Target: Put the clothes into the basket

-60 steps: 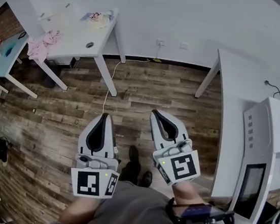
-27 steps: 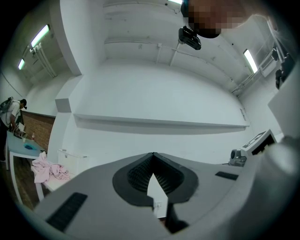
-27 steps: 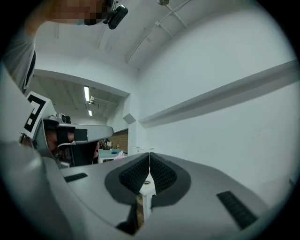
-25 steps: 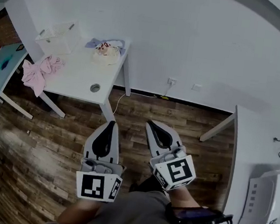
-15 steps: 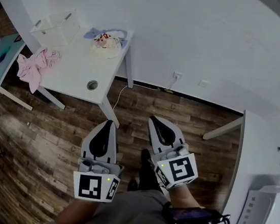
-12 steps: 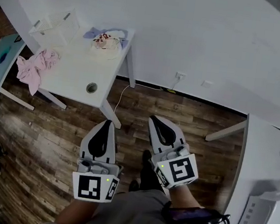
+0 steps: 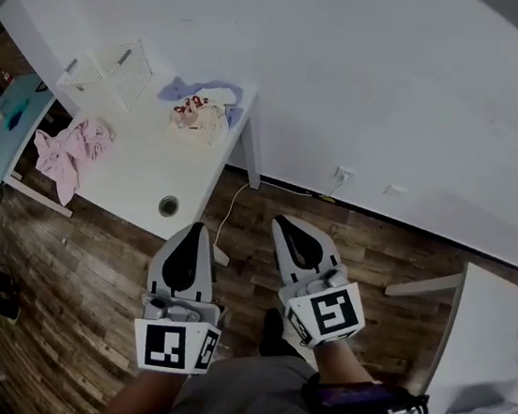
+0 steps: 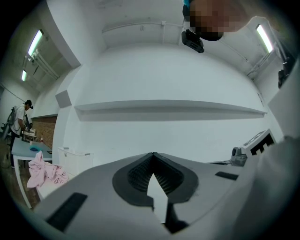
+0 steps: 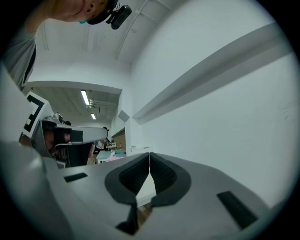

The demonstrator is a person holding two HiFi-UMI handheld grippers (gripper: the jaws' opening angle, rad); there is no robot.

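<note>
A white table (image 7: pixel 141 172) stands against the wall at the upper left of the head view. On it are a white basket (image 7: pixel 111 73), a pink garment (image 7: pixel 68 150) draped over the left edge, and a blue and patterned heap of clothes (image 7: pixel 201 108). My left gripper (image 7: pixel 196 228) and right gripper (image 7: pixel 281 221) hang side by side over the wooden floor, short of the table's near corner, both shut and holding nothing. The left gripper view shows its closed tips (image 8: pixel 153 153), with the pink garment (image 8: pixel 42 171) and the basket (image 8: pixel 72 159) far off at the left.
A second white desk (image 7: pixel 499 328) sits at the lower right. At the far left is a teal-topped table (image 7: pixel 11 112). A cable (image 7: pixel 231 202) runs down from a wall socket (image 7: pixel 344 175). Someone stands in the distance (image 8: pixel 21 117).
The table with the clothes has grown larger and slid toward the middle of the head view. Both grippers have travelled toward it, still shut and side by side.
</note>
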